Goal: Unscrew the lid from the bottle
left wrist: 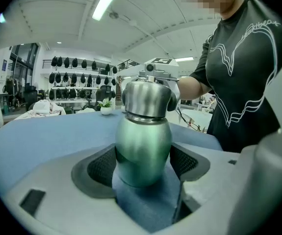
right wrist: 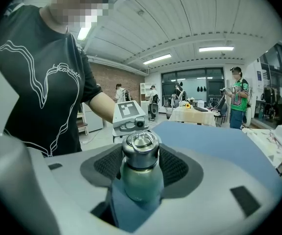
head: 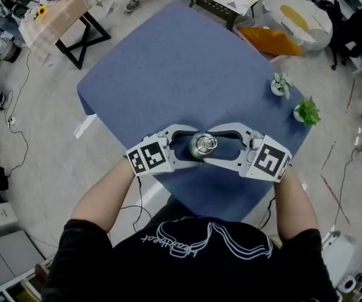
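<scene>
Bottle (left wrist: 143, 151): green metal body, upright on the blue counter (head: 181, 68), close to the edge nearest the person, right between the two grippers.

Lid (right wrist: 141, 151): steel-coloured, with a ring handle on top; seated on the bottle's neck, with a thin seam showing beneath it.

Left gripper (head: 195, 148): comes in from the left side of the head view. Jaws partway apart and clamped on the bottle's green body, low down, under the shoulder.

Left pads (left wrist: 99, 168): dark and meshed, set against the rounded body on either side with no gap to be seen.

Right gripper (head: 212, 147): comes in from the opposite side, facing the left one. Jaws held wide and closed round the lid.

Right pads (right wrist: 177, 168): at lid height, flanking it left and right. Seemingly pressed to its sides, though the contact line sits behind the lid, so a firm hold looks likely rather than certain.

Marker cubes: one at the rear of each gripper, left (head: 149, 157) and right (head: 270, 161), each just ahead of the hand that carries it.

Potted plants (head: 282, 84) (head: 307, 111): two small ones near the counter's far right edge, well apart from the bottle.
</scene>
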`<state>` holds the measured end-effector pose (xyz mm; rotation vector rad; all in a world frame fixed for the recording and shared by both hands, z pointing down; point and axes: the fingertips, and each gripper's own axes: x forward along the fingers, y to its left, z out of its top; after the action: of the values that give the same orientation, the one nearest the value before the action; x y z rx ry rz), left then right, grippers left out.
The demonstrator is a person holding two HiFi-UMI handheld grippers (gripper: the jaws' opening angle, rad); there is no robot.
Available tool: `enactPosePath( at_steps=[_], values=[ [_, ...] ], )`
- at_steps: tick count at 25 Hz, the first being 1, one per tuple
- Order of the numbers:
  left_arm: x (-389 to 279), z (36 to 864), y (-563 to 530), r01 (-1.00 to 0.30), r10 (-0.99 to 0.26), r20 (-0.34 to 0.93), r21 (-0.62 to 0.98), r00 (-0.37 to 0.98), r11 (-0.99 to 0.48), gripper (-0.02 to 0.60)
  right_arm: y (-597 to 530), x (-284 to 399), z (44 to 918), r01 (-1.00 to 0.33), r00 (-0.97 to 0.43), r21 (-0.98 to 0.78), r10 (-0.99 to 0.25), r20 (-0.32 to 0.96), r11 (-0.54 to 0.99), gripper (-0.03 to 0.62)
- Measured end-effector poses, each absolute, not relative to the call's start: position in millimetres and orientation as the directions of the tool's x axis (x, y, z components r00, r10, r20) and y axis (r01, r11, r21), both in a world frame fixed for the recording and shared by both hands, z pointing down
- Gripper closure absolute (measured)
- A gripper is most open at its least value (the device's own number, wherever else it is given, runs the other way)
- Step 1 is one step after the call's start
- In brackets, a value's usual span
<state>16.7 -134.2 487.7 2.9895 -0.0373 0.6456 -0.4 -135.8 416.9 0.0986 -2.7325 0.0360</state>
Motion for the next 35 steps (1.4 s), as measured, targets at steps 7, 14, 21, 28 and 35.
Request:
enactPosePath(
  at_steps=[7, 14, 21, 28, 35],
  values=[
    [17, 489, -134, -0.144, -0.097, 0.420, 0.079, 0.902, -0.986, 0.236, -135, 0, 414, -0.200, -0.925, -0.008, -0.187, 0.331, 0.980, 0.268],
    [16, 490, -134, -0.333, -0.271, 0.414, 0.086, 0.869, -0.939, 0.236, -139, 2, 403, -0.363, -0.898, 0.055, -0.365, 0.247, 0.930, 0.255],
    [13, 490, -134, -0.498, -0.423, 0.418, 0.086, 0.804, -0.863, 0.236, -137, -3, 410, -0.471, -0.848, 0.071, -0.474, 0.237, 0.879, 0.268],
    [11, 491, -134, -0.601, -0.518, 0.420, 0.085, 0.745, -0.795, 0.236, -134, -6, 414, -0.538, -0.816, 0.048, -0.534, 0.220, 0.842, 0.292],
    [8, 492, -133, -0.636, -0.552, 0.421, 0.082, 0.720, -0.767, 0.236, -131, -9, 418, -0.549, -0.806, 0.053, -0.545, 0.231, 0.834, 0.342]
  ],
)
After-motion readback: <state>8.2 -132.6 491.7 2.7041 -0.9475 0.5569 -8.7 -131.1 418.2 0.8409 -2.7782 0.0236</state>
